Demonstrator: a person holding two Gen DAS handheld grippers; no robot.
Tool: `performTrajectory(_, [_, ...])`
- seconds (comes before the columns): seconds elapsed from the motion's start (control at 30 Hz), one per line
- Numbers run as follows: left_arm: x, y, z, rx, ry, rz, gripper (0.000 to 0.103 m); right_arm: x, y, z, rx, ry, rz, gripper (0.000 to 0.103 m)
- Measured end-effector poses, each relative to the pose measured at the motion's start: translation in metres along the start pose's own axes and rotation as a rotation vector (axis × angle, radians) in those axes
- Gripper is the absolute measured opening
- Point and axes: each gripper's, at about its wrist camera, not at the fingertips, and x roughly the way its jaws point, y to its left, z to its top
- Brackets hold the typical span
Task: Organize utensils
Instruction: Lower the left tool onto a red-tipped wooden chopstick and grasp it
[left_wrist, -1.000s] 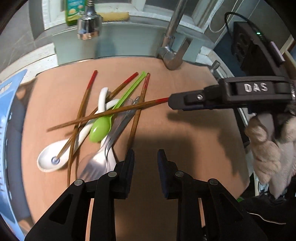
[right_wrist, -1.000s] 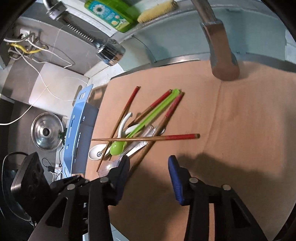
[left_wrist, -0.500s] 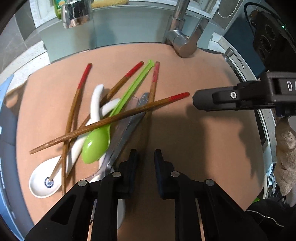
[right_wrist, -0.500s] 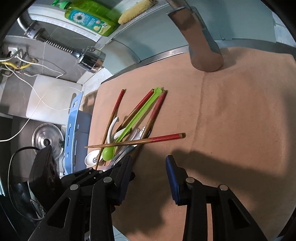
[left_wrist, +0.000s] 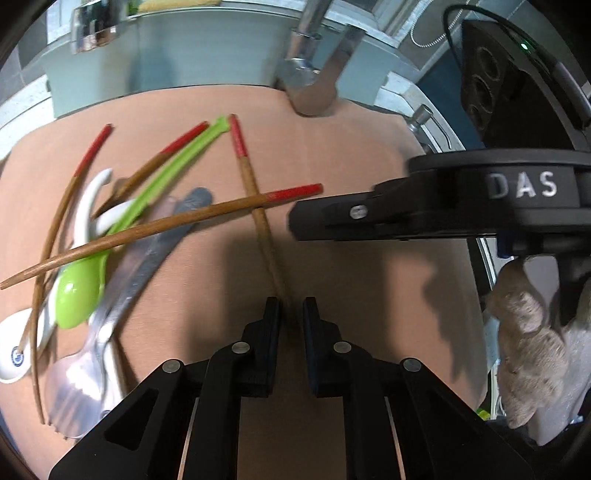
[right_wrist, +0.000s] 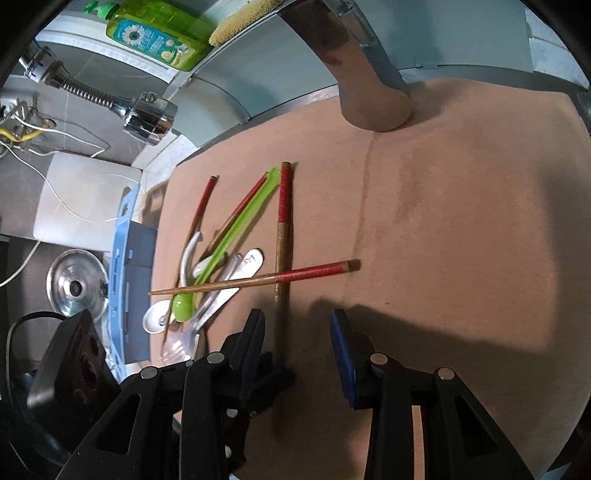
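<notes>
A pile of utensils lies on a brown mat (left_wrist: 369, 280): red-tipped wooden chopsticks, a green spoon (left_wrist: 79, 295), white spoons (left_wrist: 14, 360) and a metal fork (left_wrist: 74, 391). My left gripper (left_wrist: 290, 314) is shut on the thin end of one chopstick (left_wrist: 255, 199), which points away across the mat; it also shows in the right wrist view (right_wrist: 282, 240). Another chopstick (left_wrist: 166, 223) lies across it. My right gripper (right_wrist: 297, 332) is open, hovering just right of the crossing chopstick's red tip (right_wrist: 325, 269).
A blue rack (right_wrist: 125, 280) stands at the mat's left edge. A metal tap base (left_wrist: 310, 88) rises at the back, with a spray head (right_wrist: 147, 118), a green soap bottle (right_wrist: 159, 33) and a sponge behind. A pot lid (right_wrist: 75, 288) lies left of the rack.
My left gripper moved right and closed on a chopstick's thin end, swinging it out of the pile. My right gripper came closer to the crossing chopstick's red tip.
</notes>
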Motion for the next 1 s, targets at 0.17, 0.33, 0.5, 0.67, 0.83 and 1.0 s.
performTrajectory(0.17, [-0.026, 0.009, 0.000, 0.068, 0.023, 0.033, 0.015, -0.005, -0.001, -0.001, -0.004, -0.021, -0.025, 0.033])
performTrajectory(0.33, [-0.052, 0.025, 0.016, 0.207, 0.022, 0.156, 0.015, 0.000, 0.011, -0.007, -0.033, -0.031, -0.053, 0.033])
performTrajectory(0.5, [-0.042, 0.024, 0.038, 0.355, 0.044, 0.206, 0.015, 0.010, 0.028, -0.011, -0.073, -0.049, -0.118, 0.032])
performTrajectory(0.67, [-0.021, 0.020, 0.049, 0.461, 0.104, 0.210, 0.015, 0.015, 0.040, -0.014, -0.101, -0.074, -0.198, 0.030])
performTrajectory(0.83, [-0.018, 0.020, 0.047, 0.513, 0.135, 0.203, 0.015, 0.022, 0.048, -0.019, -0.128, -0.085, -0.272, 0.024])
performTrajectory(1.0, [-0.013, 0.019, 0.045, 0.529, 0.146, 0.196, 0.015, 0.026, 0.055, -0.021, -0.159, -0.099, -0.331, 0.022])
